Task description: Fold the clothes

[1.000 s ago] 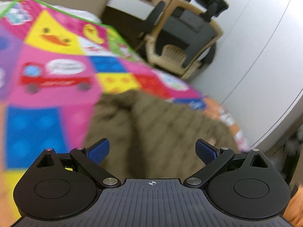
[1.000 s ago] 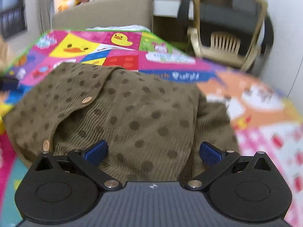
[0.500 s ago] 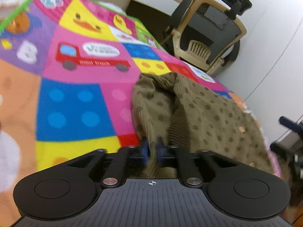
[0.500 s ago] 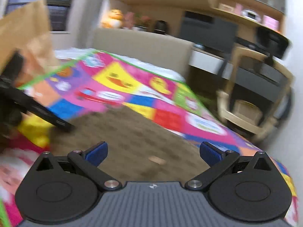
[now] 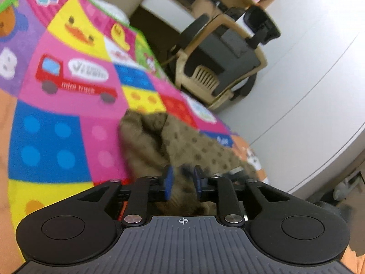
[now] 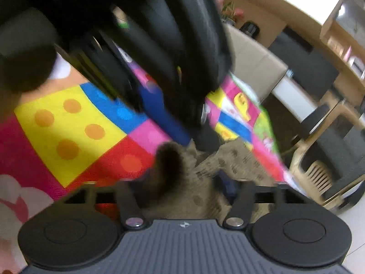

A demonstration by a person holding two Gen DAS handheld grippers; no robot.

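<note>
A brown polka-dot garment lies crumpled on a bright play mat. My left gripper is shut on a bunch of its near edge, with cloth filling the narrow gap between the blue pads. In the right wrist view the garment bunches up between the fingers of my right gripper. Its jaws stand about half way in; the right pad shows, and cloth hides the left one. The left gripper's blue finger comes down from above, close in front, onto the same cloth.
The mat spreads left and ahead. A beige and black chair stands past its far corner, also seen as the chair at lower right. A white wall runs along the right. A beige sofa back lies behind the mat.
My left gripper went from open to shut on the garment's edge and has lifted slightly. My right gripper swung in close beside it, and its jaws narrowed from wide open around the cloth.
</note>
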